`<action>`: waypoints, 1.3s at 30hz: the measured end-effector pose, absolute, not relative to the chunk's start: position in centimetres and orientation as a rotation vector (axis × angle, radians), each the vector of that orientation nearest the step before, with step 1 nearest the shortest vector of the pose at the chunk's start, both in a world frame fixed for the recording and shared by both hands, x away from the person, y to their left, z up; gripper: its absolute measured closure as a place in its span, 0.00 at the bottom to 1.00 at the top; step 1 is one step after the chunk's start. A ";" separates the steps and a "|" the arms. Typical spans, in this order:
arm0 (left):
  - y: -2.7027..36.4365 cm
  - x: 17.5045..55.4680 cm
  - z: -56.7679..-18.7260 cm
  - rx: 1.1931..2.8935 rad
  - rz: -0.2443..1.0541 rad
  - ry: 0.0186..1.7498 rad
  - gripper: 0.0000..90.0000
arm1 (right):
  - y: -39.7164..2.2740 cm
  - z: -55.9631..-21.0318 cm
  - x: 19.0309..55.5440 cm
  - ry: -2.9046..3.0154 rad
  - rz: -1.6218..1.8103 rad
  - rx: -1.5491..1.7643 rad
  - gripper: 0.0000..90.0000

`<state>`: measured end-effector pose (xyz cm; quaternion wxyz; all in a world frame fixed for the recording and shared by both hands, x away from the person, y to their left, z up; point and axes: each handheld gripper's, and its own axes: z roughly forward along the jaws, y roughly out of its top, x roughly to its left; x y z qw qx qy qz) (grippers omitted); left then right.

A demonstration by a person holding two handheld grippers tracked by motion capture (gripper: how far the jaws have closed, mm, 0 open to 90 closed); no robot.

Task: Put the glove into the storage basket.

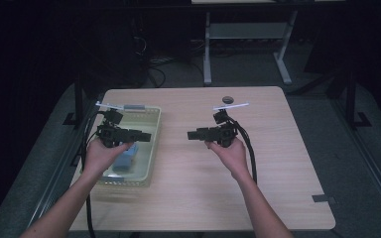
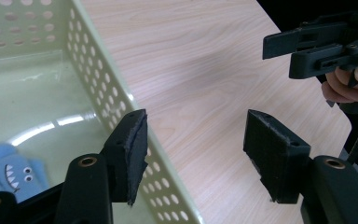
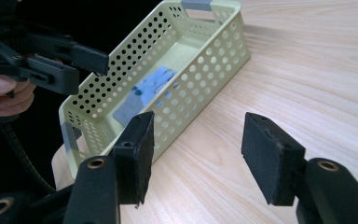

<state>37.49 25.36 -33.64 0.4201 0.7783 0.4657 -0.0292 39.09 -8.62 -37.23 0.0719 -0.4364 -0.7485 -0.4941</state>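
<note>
A pale green perforated basket (image 1: 155, 144) stands at the table's left side. In it lies a blue cloth item with a shark face (image 1: 126, 158) (image 2: 9, 170) (image 3: 149, 86). My left gripper (image 1: 146, 135) (image 2: 196, 140) hovers over the basket's right wall (image 2: 98, 88), pointing toward the table's middle, jaws open and empty. My right gripper (image 1: 191, 135) (image 3: 198, 140) is held over the bare wood facing the basket (image 3: 205, 60), open with nothing between its pads. The two grippers point at each other across a gap; each shows in the other's view (image 2: 279, 53) (image 3: 91, 67).
A small dark round object (image 1: 227, 99) lies near the table's far edge. A grey tape strip (image 1: 323, 199) marks the front right edge. Beyond the table stands a white-legged frame (image 1: 248, 29) on a dark floor with cables.
</note>
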 end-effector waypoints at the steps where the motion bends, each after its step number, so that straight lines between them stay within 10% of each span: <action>1: 25.2 37.5 -33.6 1.955 -0.070 1.163 0.44 | -8.8 -37.3 39.1 -2.257 -1.489 -1.304 0.48; 39: 20.1 37.3 -33.3 1.936 -0.119 1.063 0.34 | -15.2 -37.6 37.9 -2.209 -1.511 -1.438 0.38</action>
